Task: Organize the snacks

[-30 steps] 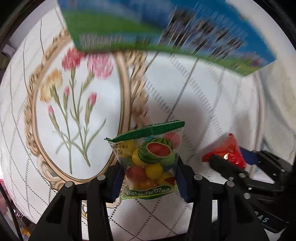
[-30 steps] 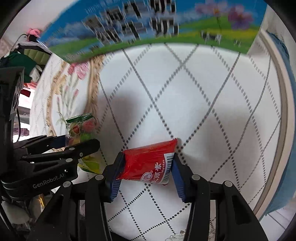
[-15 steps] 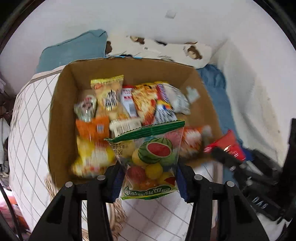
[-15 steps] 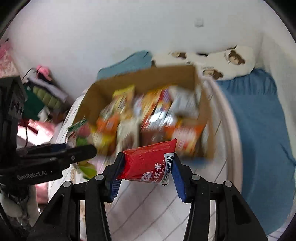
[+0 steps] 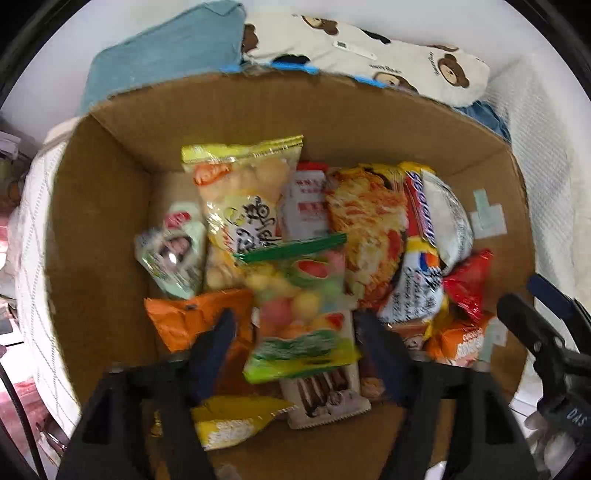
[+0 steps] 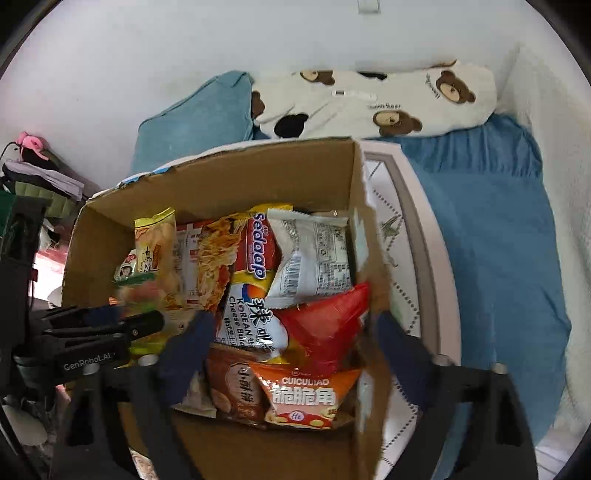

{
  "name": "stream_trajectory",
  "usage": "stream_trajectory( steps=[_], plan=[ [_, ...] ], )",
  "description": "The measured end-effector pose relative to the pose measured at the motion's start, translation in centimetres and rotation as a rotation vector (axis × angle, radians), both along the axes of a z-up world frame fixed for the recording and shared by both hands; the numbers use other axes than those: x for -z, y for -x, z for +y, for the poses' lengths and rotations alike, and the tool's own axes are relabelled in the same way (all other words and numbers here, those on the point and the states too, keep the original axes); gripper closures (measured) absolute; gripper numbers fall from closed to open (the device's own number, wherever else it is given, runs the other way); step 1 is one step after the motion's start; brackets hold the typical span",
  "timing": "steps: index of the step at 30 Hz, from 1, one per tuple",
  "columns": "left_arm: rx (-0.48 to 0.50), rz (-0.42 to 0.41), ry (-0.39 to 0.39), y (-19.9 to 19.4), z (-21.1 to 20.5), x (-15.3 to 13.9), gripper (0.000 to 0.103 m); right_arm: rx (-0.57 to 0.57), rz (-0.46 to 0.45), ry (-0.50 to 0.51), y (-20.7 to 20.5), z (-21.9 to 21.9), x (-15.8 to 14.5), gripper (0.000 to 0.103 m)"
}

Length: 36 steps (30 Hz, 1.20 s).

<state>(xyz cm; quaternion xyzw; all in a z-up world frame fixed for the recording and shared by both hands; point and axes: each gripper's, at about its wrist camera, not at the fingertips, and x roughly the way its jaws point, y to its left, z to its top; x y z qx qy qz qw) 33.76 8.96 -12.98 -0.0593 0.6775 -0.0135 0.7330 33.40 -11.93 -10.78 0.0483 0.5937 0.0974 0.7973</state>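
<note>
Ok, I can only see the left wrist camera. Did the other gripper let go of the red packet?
Observer: Yes. The right gripper has just been opening its jaws. They stand wide apart, and the red packet hangs loose between them over the cardboard box.
Operator: And what's past the box on that side?
Observer: A patterned white mat, then a big blue blanket spread out beyond it.
Operator: Anything on the wall?
Observer: Only a small white plate at the very top.
</note>
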Motion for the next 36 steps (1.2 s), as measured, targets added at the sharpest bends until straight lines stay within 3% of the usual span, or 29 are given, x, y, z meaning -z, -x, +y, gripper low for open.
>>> stream_trajectory(
  steps=[1, 4, 8, 16, 28, 36],
  plan=[
    [-0.004, -0.005, -0.005, 0.0, 0.2, -0.1, 0.013, 0.001, 0.004, 0.015, 0.3, 0.4, -0.1, 0.008],
    [-0.023, -0.024, -0.001, 0.3, 0.9, -0.8, 0.01, -0.018, 0.011, 0.053, 0.7, 1.3, 0.1, 0.005],
    [-0.048, -0.038, -0.008, 1.2, 1.8, -1.2, 0.009, -0.044, 0.037, 0.122, 1.1, 2.5, 0.7, 0.004],
    [-0.076, -0.059, -0.004, 3.5, 2.4, -1.9, 0.009, -0.059, 0.036, 0.147, 1.9, 3.0, 0.8, 0.004],
    [-0.091, -0.235, -0.066, 8.6, 2.5, -6.3, 0.009, -0.064, -0.03, 0.126, 5.6, 3.1, -1.3, 0.004],
    [-0.109, -0.379, -0.087, 14.1, 1.7, -10.6, 0.009, -0.062, -0.156, 0.103, 10.6, 2.8, -5.7, 0.003]
  ],
)
